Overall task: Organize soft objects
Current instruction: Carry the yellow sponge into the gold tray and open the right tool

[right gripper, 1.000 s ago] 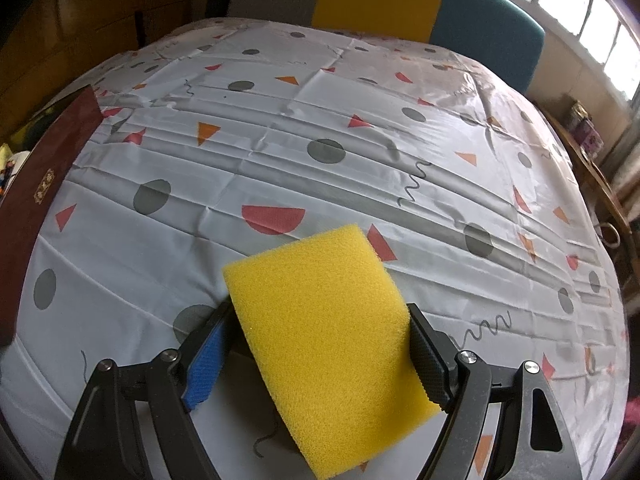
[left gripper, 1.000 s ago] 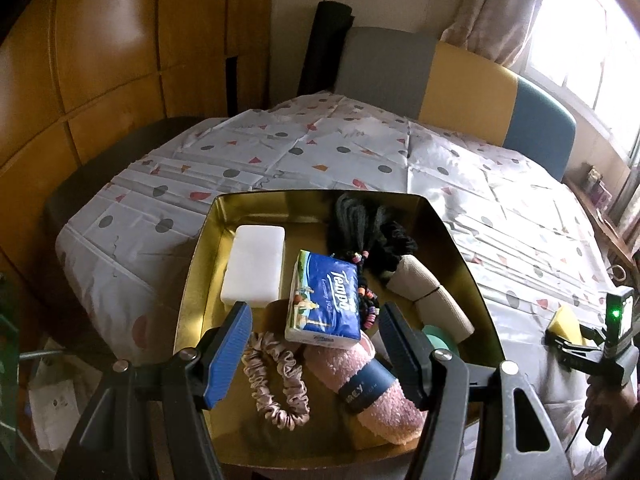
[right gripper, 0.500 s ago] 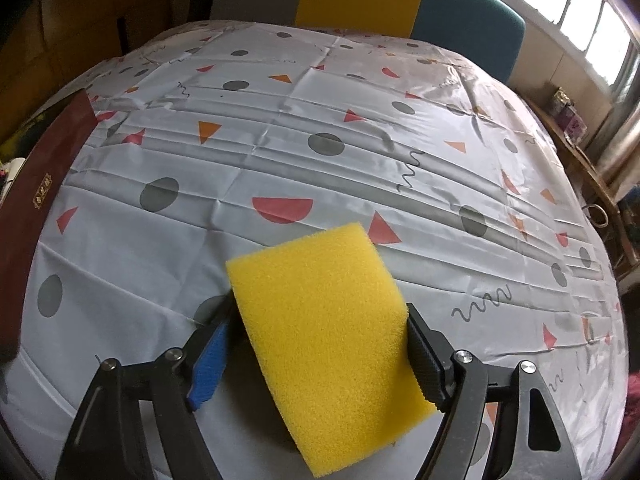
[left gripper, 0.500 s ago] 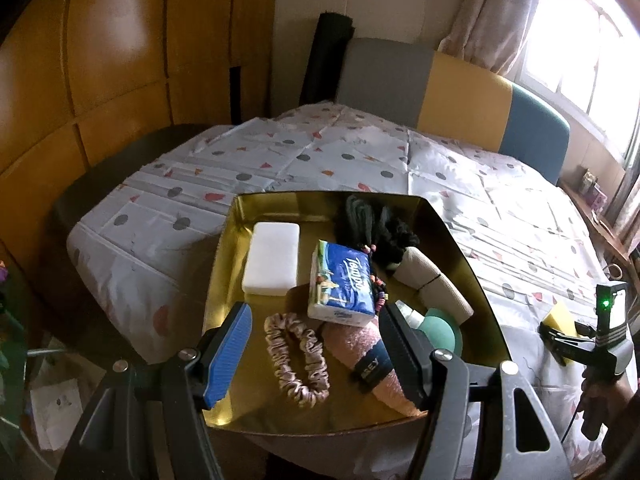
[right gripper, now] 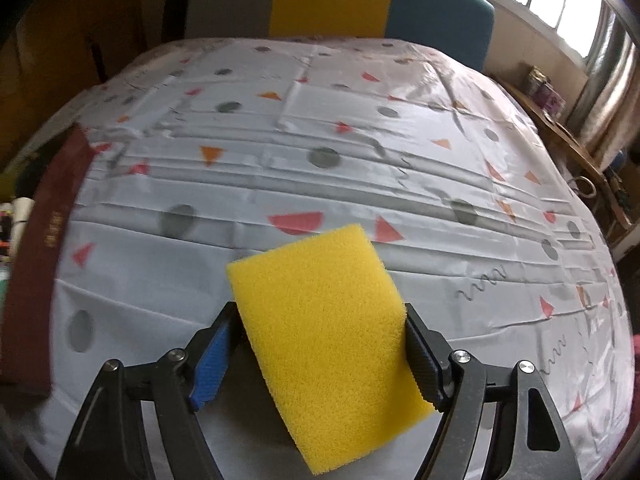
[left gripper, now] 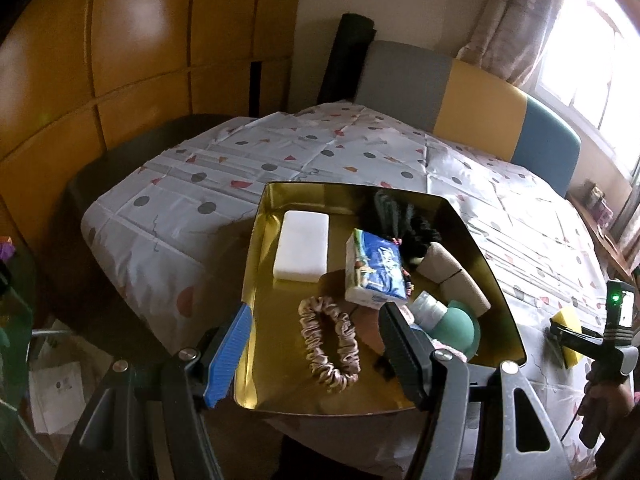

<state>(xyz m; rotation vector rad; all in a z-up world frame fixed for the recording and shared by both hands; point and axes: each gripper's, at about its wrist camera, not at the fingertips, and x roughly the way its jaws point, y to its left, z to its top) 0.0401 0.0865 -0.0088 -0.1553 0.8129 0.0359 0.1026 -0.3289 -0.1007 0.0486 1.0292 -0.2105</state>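
Note:
My right gripper (right gripper: pixel 320 356) is shut on a yellow sponge (right gripper: pixel 324 344) and holds it above the patterned tablecloth (right gripper: pixel 320 140). The sponge (left gripper: pixel 570 334) and right gripper (left gripper: pixel 560 338) also show at the right edge of the left wrist view. My left gripper (left gripper: pixel 316 356) is open and empty, above the near edge of a gold tray (left gripper: pixel 256 264). The tray holds a white foam block (left gripper: pixel 302 246), a blue tissue pack (left gripper: pixel 374 268), a pink scrunchie (left gripper: pixel 330 342), black yarn (left gripper: pixel 400 216), beige rolls (left gripper: pixel 452 276) and a teal ball (left gripper: pixel 458 326).
The dark red outer side of the tray (right gripper: pixel 44 248) shows at the left of the right wrist view. A grey, yellow and blue sofa back (left gripper: pixel 472 108) stands behind the table. A wooden shelf (right gripper: pixel 568 140) runs along the right under the window.
My left gripper has pulled back and up from the tray, so the tray looks smaller and farther. My right gripper has lifted the sponge higher above the cloth.

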